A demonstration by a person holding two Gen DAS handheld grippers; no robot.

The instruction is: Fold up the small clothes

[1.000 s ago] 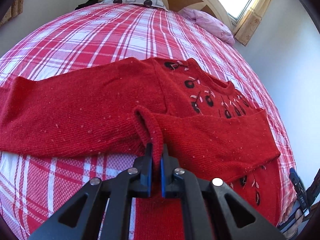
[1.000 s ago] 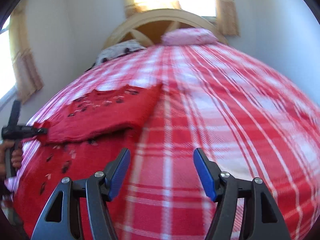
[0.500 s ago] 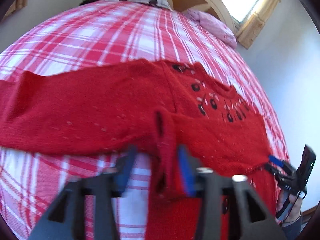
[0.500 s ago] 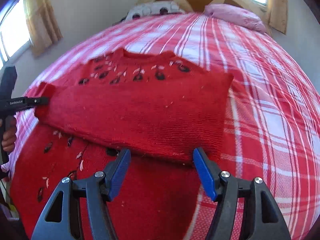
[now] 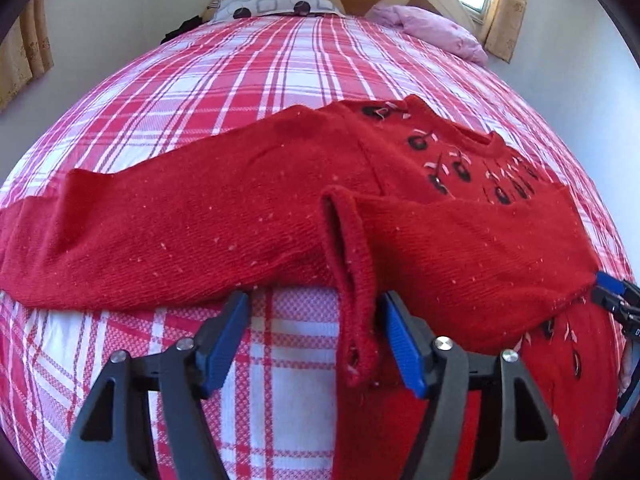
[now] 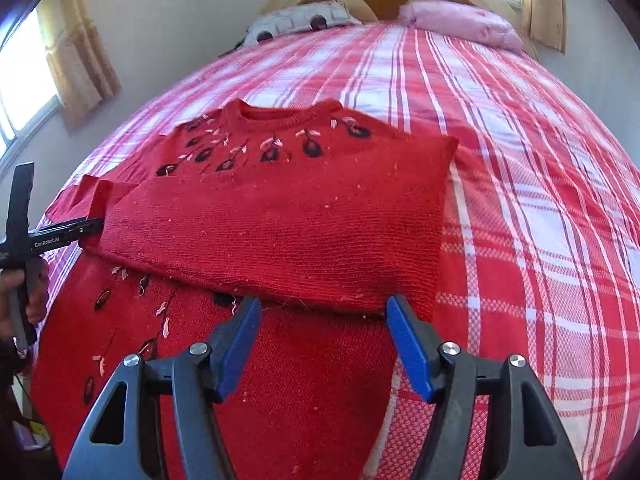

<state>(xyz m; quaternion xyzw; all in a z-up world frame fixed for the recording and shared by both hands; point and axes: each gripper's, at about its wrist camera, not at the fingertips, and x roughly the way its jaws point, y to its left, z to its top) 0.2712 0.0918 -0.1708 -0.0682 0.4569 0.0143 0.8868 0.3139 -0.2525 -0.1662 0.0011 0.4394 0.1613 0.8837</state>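
Since a second ago the left gripper has let go of the sweater's cuff: its blue pads were pinched on the knit then, and now the jaws are opening, with the cuff hanging loose between them and touching neither pad. Meanwhile the right gripper has swung from plain bedspread onto the garment; its jaws stand apart with nothing between them, just below the folded sleeve's lower edge.

Across the middle of both views the red sweater lies flat on the red-and-white checked bedspread, one sleeve folded across the chest, the other stretched toward the left edge of the left wrist view. At the left edge of the right wrist view, white lettering on the other tool reads "GenRobot.AI". Two pillows rest at the headboard, top of frame.
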